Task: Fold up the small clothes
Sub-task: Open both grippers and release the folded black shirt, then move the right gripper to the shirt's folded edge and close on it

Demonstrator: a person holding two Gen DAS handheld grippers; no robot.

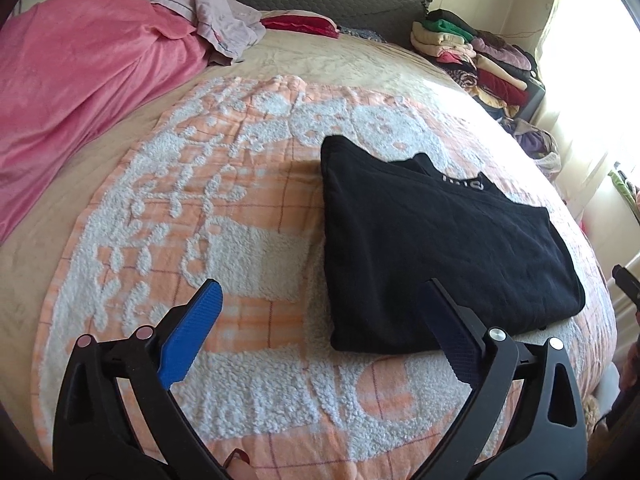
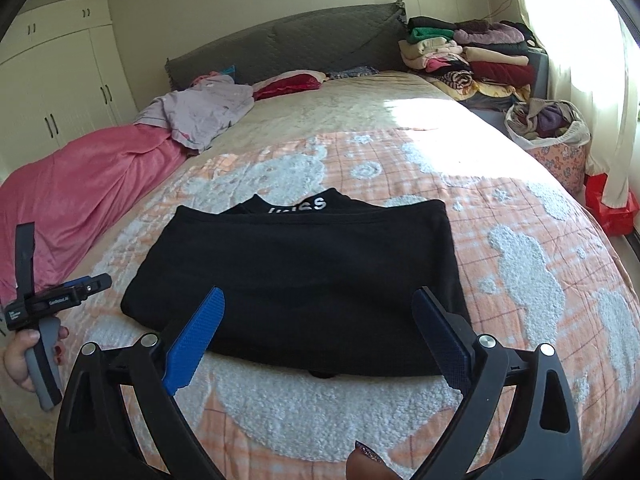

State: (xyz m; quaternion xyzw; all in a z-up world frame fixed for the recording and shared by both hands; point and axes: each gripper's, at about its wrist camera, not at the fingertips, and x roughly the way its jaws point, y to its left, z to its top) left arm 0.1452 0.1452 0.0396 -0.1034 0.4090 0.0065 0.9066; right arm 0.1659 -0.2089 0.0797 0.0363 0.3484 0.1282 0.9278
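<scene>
A black garment [image 1: 436,240] lies folded into a rough rectangle on the orange-and-white fleece blanket [image 1: 240,208], white lettering showing at its far edge. It also shows in the right wrist view [image 2: 304,280] on the blanket [image 2: 520,240]. My left gripper [image 1: 320,292] is open and empty, held above the blanket just left of the garment's near corner. My right gripper [image 2: 318,298] is open and empty, hovering over the garment's near edge. The left gripper [image 2: 86,284] shows in the right wrist view, held in a hand at the garment's left.
A pink blanket [image 1: 80,92] and a crumpled lilac garment [image 1: 216,12] lie at the far left of the bed. Stacks of folded clothes [image 2: 472,52] stand at the far right beside the grey headboard [image 2: 288,40]. A bag of clothes [image 2: 548,128] stands beside the bed.
</scene>
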